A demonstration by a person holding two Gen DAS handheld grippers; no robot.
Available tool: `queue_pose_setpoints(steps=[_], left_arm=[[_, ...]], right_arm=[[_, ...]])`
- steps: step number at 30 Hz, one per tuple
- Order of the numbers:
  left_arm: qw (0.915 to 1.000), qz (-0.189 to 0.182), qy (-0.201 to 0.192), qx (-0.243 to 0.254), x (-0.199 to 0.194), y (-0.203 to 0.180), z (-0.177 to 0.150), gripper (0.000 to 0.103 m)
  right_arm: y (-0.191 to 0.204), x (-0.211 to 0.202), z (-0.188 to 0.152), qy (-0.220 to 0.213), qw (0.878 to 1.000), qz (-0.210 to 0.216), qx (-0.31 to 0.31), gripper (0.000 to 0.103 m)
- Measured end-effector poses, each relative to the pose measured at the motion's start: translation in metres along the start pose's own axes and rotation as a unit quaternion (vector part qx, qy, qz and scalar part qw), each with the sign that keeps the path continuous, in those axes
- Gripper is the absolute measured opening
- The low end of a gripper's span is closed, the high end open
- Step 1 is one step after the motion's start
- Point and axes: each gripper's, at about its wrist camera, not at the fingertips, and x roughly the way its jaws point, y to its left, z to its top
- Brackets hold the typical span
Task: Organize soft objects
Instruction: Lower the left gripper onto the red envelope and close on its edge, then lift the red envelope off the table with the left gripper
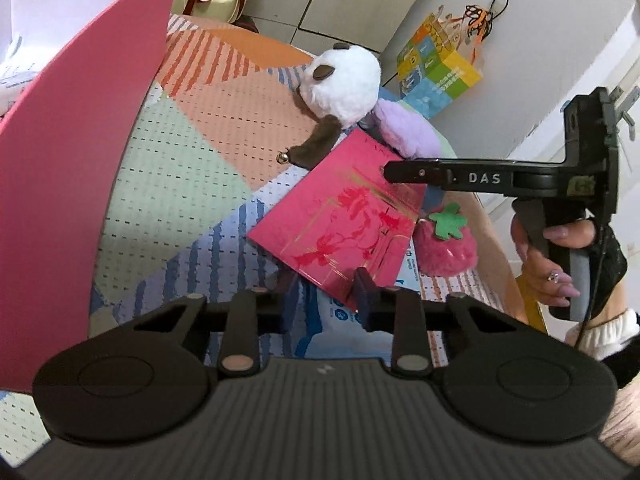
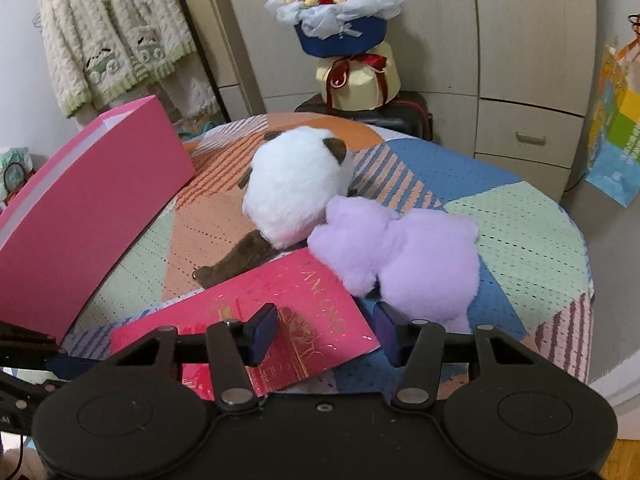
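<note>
A white and brown panda plush lies on the patterned round table. A purple plush leans against it. A pink strawberry plush sits by the table's near edge in the left wrist view. A red card envelope lies flat between them. My left gripper is open over the envelope's near corner. My right gripper is open, low over the envelope, just short of the purple plush; it shows from the side in the left wrist view.
A large pink box stands open at the table's left. A flower gift box stands behind the table. A colourful paper bag hangs at the right. A cardigan hangs at the back left.
</note>
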Motion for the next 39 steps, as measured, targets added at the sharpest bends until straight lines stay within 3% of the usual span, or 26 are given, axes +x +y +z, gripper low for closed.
queue_pose_setpoints(steps=[11,13,18,22,24,32,39], left_arm=[[0.9994,0.014,-0.025,0.021,-0.006,-0.003,0.001,0.023],[0.9994,0.015,-0.021,0.021,-0.004,-0.003,0.000,0.023],[0.9991,0.023,-0.024,0.026,-0.003,-0.005,0.000,0.023],[0.9976,0.040,-0.043,0.038,-0.008,-0.009,-0.003,0.024],[0.9941,0.062,-0.068,0.057,-0.015,-0.013,-0.004,0.024],[0.9943,0.043,-0.077,0.059,-0.044,-0.015,-0.005,0.024],[0.9930,0.033,-0.086,0.073,-0.066,-0.020,-0.010,0.024]], right_arm=[[-0.002,-0.002,-0.008,0.018,1.000,0.014,0.002,0.059],[-0.004,-0.002,-0.010,0.023,1.000,0.015,0.003,0.065],[-0.001,-0.001,-0.010,0.026,1.000,0.014,0.006,0.066],[-0.002,-0.005,-0.010,0.022,1.000,-0.007,0.013,0.041],[0.000,-0.014,-0.011,0.014,1.000,-0.007,0.013,0.038],[0.014,-0.052,-0.018,-0.006,1.000,0.005,0.026,0.040],[0.035,-0.078,-0.021,-0.010,1.000,-0.008,0.016,0.054]])
